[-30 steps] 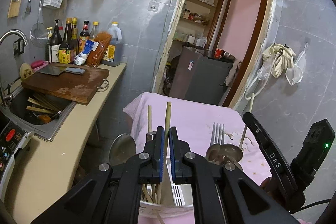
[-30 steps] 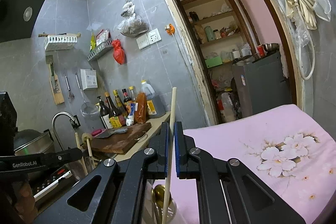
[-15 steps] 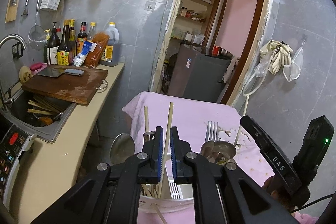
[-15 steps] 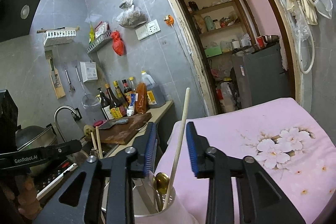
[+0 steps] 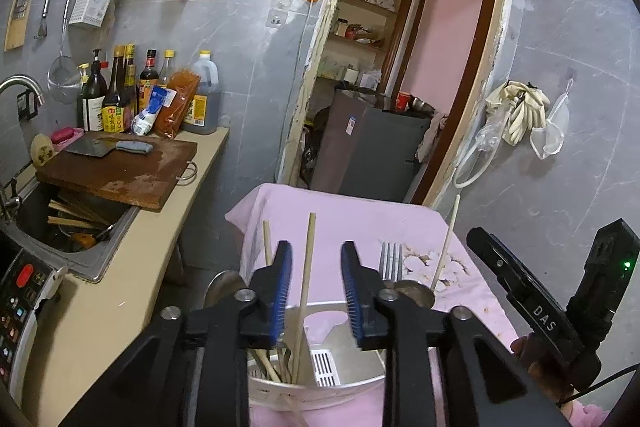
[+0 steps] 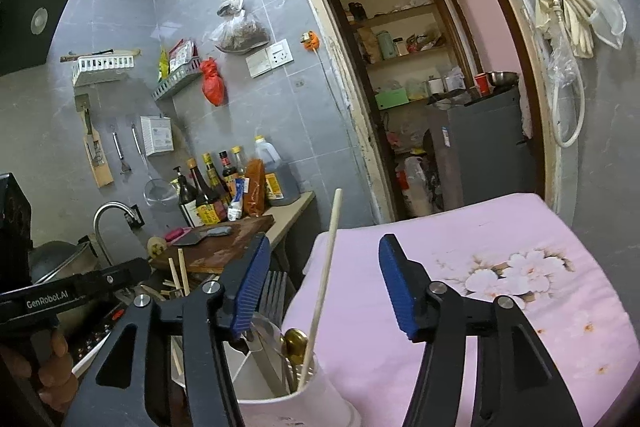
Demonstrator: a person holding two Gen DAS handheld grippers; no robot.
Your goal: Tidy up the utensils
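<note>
Both tongs opening, chopsticks (image 5: 306, 267) untouched between

A cleaver (image 5: 105, 148) lies on the wooden cutting board (image 5: 120, 173), sauce bottles (image 5: 120, 95) behind it.

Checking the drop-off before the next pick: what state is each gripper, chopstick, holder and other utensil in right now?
Left gripper: jaws opening, pads clear of the chopstick between them.
Left chopstick: released, leaning upright in the holder.
Right gripper: jaws opening, nothing gripped.
Right chopstick: free, tilted, standing in the holder.
Utensil holder: upright on the pink cloth, partly filled.
Fork: upright, tines up.
</note>
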